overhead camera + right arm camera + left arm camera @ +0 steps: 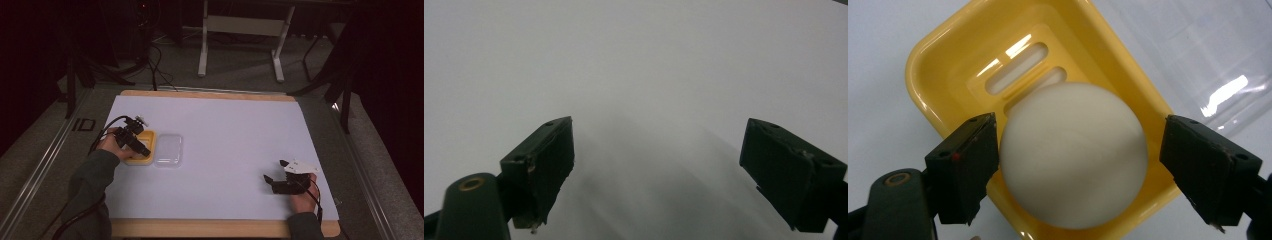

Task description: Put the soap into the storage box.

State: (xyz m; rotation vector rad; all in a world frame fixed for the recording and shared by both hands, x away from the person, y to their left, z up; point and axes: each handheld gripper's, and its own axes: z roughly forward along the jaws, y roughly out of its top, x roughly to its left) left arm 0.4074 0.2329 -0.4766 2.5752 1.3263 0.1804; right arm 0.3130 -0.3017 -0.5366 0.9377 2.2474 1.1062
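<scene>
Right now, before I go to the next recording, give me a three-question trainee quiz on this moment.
1. True or false: the left gripper is clamped on the white soap.
2. Where does the soap lie?
3. Which lies beside the yellow soap dish? A) clear lid B) sponge C) cup

Key:
1. False; the jaws stand open on either side of it.
2. In the yellow soap dish.
3. A. The right gripper is open over bare white table.
</scene>
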